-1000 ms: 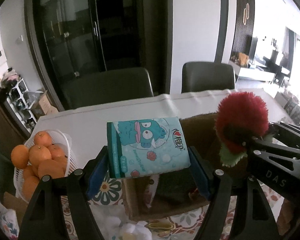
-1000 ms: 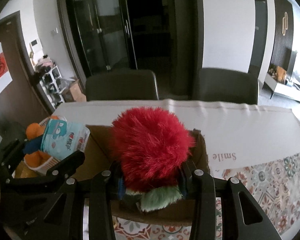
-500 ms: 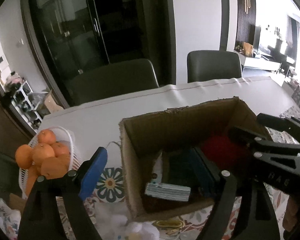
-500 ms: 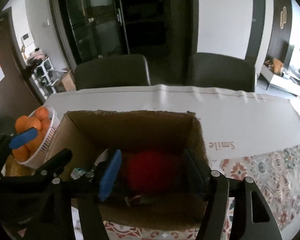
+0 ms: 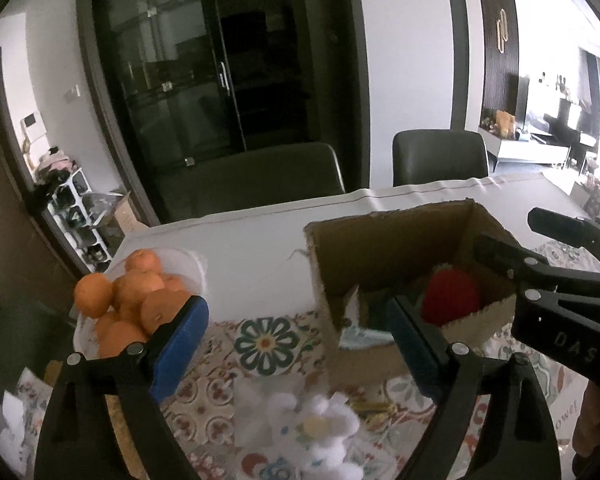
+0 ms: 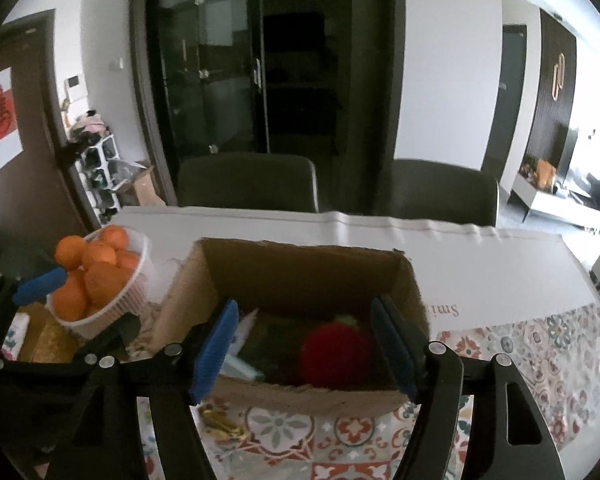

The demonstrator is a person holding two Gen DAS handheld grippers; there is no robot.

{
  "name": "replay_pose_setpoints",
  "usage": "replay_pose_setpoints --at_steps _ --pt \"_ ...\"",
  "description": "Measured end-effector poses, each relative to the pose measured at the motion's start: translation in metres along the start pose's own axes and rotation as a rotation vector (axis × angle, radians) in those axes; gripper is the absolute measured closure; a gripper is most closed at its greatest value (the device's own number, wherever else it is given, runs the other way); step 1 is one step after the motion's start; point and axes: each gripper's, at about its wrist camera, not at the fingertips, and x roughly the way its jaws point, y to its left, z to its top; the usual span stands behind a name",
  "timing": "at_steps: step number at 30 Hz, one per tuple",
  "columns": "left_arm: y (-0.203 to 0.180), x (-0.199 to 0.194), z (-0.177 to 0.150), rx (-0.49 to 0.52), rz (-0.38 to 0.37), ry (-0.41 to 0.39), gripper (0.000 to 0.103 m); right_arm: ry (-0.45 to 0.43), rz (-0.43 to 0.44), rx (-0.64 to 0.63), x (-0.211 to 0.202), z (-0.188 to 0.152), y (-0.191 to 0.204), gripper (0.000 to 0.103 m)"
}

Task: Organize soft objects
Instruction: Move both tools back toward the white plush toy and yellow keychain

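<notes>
A big table (image 6: 480,264) with a white cloth holds an open brown box (image 6: 300,264). Beside the box sits a white basket (image 6: 136,280) full of oranges (image 5: 136,284). Both grippers hover near the box with nothing in them. The left gripper (image 5: 296,340) is spreading wide. The right gripper (image 6: 306,344) is spreading too. A fluffy red toy (image 6: 336,354) lies inside the box, next to a small pack of tissues (image 5: 360,334).

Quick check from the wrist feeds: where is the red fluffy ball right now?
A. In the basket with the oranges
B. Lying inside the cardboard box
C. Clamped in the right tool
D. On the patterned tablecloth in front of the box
B: the red fluffy ball lies inside the cardboard box, touched by neither tool.
</notes>
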Motion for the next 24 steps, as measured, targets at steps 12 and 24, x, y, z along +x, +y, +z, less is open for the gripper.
replay_pose_setpoints --at_steps 12,24 --pt "0.026 -0.024 -0.056 -0.015 0.043 0.050 0.010 -0.020 0.064 -0.058 -0.023 -0.041 0.049 0.028" --pt "0.004 -0.002 -0.111 0.033 0.023 0.180 0.010 0.121 0.137 -0.068 0.010 -0.100 0.045 0.028"
